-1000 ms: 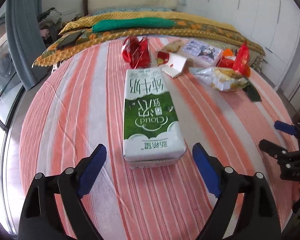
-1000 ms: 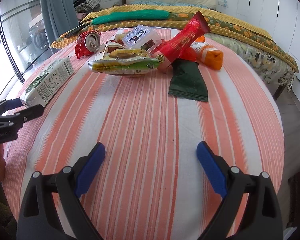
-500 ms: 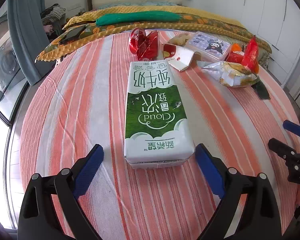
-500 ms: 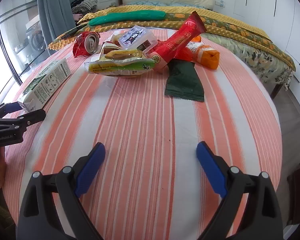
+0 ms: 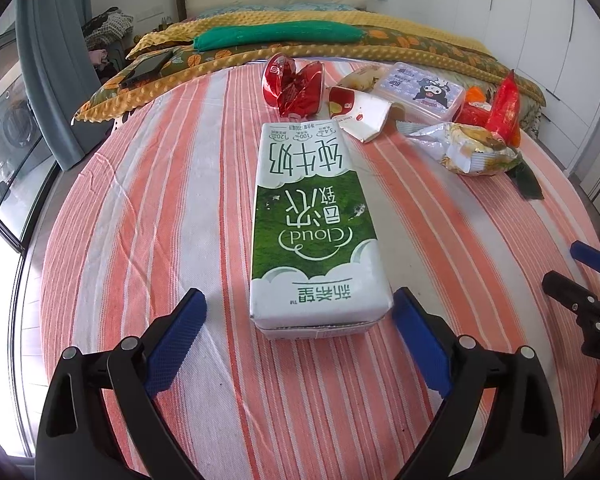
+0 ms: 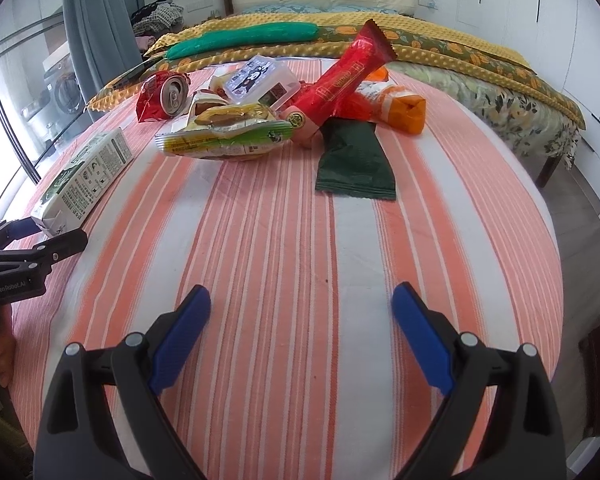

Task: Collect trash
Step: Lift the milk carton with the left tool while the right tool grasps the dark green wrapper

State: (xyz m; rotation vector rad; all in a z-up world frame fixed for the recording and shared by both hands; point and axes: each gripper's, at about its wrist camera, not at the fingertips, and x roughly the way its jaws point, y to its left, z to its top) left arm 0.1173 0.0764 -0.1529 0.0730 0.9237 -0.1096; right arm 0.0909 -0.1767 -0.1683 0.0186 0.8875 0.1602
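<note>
A green and white milk carton (image 5: 314, 224) lies flat on the striped tablecloth (image 5: 160, 200), its near end just ahead of my open left gripper (image 5: 300, 336), whose blue pads stand on either side of it without touching. The carton also shows in the right wrist view (image 6: 82, 178) at the left. My right gripper (image 6: 300, 340) is open and empty over bare cloth. Beyond it lie a dark green wrapper (image 6: 354, 164), a long red wrapper (image 6: 340, 80), a yellow-green snack bag (image 6: 224, 134), an orange pack (image 6: 400, 110) and a crushed red can (image 6: 164, 96).
A clear plastic box with a cartoon label (image 5: 418, 90) and a torn white and red carton (image 5: 358, 114) lie at the far side. A bed with a yellow blanket (image 5: 300, 28) stands behind the table. A glass door and curtain (image 5: 48, 80) are at the left.
My left gripper has moved forward toward the milk carton, so the carton's near end now lies between the pads. The right gripper has barely moved.
</note>
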